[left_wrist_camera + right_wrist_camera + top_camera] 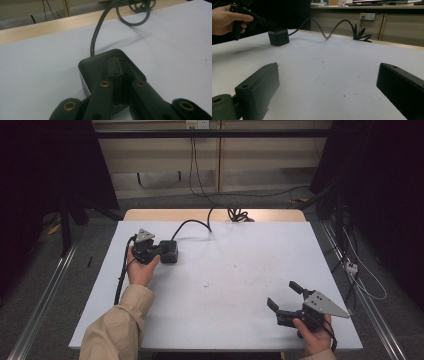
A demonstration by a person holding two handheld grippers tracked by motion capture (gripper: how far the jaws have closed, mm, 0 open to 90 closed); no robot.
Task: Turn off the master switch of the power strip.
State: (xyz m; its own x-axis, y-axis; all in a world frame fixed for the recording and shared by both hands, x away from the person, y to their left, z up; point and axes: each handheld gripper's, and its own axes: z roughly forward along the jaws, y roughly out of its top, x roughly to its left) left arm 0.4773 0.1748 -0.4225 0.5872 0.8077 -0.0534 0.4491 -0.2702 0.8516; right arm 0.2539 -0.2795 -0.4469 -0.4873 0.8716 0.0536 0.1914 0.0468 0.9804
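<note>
Upper left of the high view, left tool point(161, 251) sits with its jaws pressed together on top of the black power cube point(169, 251), which rests on the white table point(240, 270); in the left gripper view the tips lie flat on the cube's top face, not around its sides. Cube's grey cord point(192, 223) loops toward the upper centre and ends in a coil point(239, 214) at the table's far edge. Right tool point(284, 296), lower right, has jaws spread wide with nothing between them, well apart from the cube. Risk, as I judge it: pushing with closed tips could slide or tip the cube, and the stiff cord may drag it back or off line. No containers on the table, so no contents to note.
</note>
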